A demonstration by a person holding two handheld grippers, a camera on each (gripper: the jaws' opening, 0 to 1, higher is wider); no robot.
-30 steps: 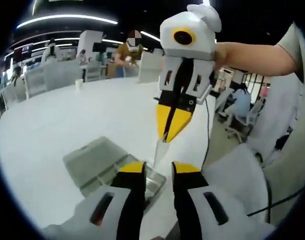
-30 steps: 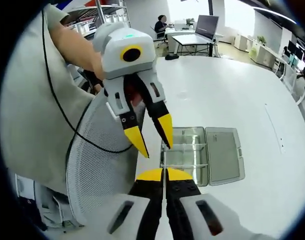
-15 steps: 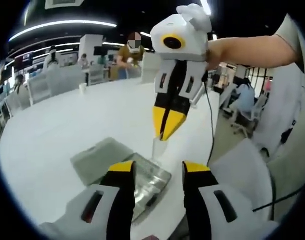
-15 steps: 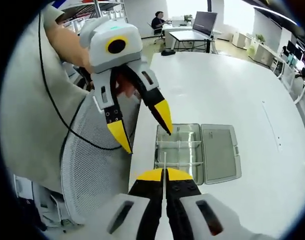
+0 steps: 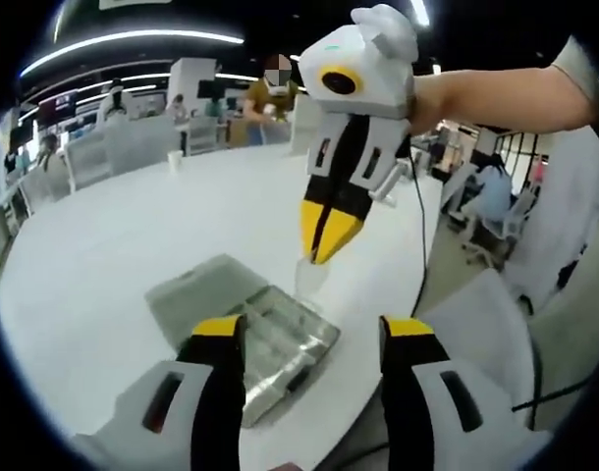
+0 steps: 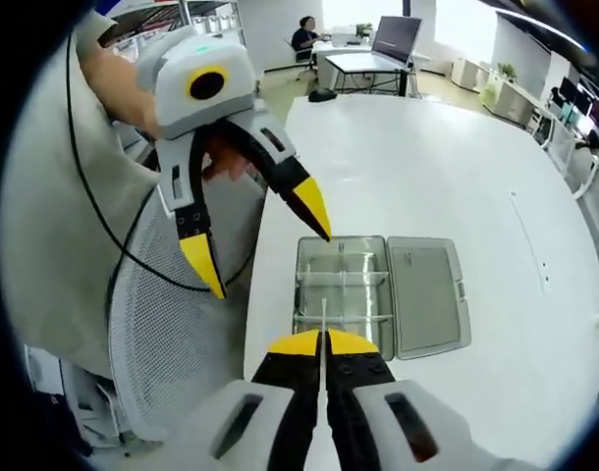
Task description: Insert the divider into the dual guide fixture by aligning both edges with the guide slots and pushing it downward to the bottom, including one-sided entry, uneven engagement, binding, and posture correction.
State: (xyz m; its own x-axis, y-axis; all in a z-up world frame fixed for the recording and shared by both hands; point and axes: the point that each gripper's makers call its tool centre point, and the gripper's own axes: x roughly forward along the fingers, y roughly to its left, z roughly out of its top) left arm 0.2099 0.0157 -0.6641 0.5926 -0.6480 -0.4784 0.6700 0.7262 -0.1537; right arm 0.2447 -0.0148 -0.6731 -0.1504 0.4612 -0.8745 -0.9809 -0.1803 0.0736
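Bench (image 6: 457, 167): big white top, bare apart from the fixture, which sits hard against the edge nearest the person, so both grippers reach it from above.

Fixture (image 6: 344, 294): clear compartment tray, lid (image 6: 429, 294) folded flat beside it on the bench. Cross walls visible inside; the guide slots themselves are too small to make out.

Left gripper (image 6: 265, 257): jaws spread wide, nothing in them, poised over the tray's near edge. My read: free to steady the tray or correct tilt.

Right gripper (image 5: 324, 240): jaws pinched together on the divider (image 5: 310, 280), a thin clear plate hanging tip-down above the tray, not yet in the slots. In the right gripper view it's edge-on, just a pale line; lower edge alignment can't be judged.
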